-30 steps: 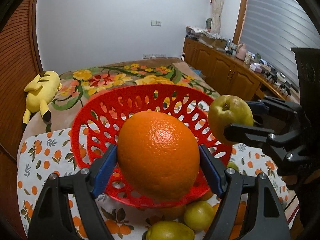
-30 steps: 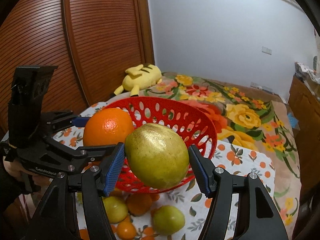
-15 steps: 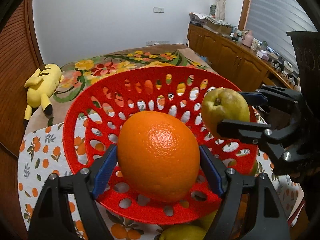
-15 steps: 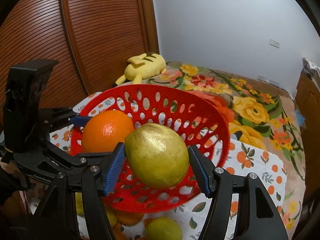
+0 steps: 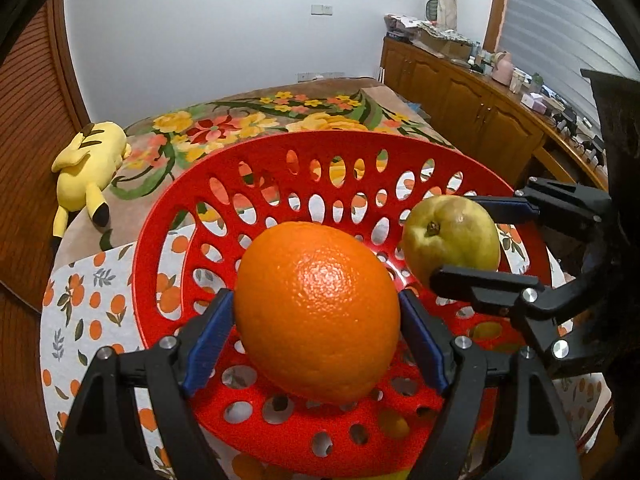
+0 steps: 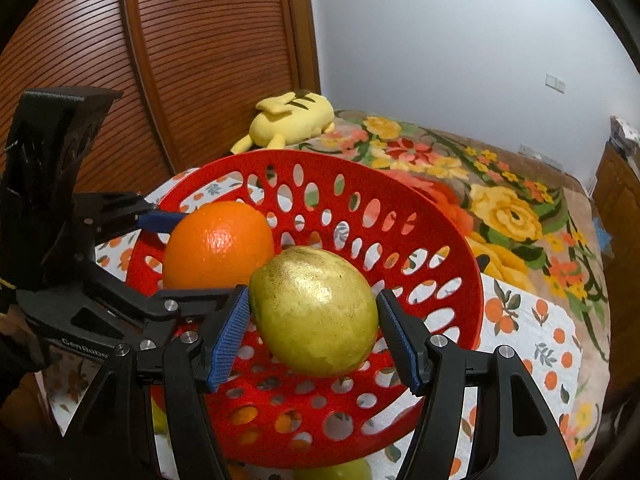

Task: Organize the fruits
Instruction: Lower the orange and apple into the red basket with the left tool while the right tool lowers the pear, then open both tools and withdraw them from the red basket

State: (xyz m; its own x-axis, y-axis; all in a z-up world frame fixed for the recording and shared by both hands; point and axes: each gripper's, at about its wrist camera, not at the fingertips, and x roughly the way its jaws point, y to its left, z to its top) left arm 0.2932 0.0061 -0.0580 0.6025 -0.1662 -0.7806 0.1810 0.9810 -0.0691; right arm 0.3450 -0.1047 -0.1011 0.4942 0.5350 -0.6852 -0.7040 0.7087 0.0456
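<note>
My left gripper (image 5: pixel 316 332) is shut on a large orange (image 5: pixel 316 308), held over the inside of a red perforated basket (image 5: pixel 280 168). To its right, my right gripper (image 5: pixel 486 240) is shut on a yellow-green pear (image 5: pixel 452 240) above the same basket. In the right wrist view the right gripper (image 6: pixel 314 328) clamps the pear (image 6: pixel 314 312) between its blue pads, with the orange (image 6: pixel 218 244) and the left gripper (image 6: pixel 160 256) just to the left, over the basket (image 6: pixel 360 184).
The basket stands on a white cloth with an orange-fruit print (image 5: pixel 80 300). More green and orange fruit (image 6: pixel 344 472) lies under the basket's near edge. A flowered blanket (image 5: pixel 248 124) and a yellow plush toy (image 5: pixel 84 164) lie beyond; wooden cabinets (image 5: pixel 460 96) at right.
Both grippers have sunk and moved forward over the basket with their fruit. The basket now fills more of each view, and the loose fruit below has mostly slipped from sight.
</note>
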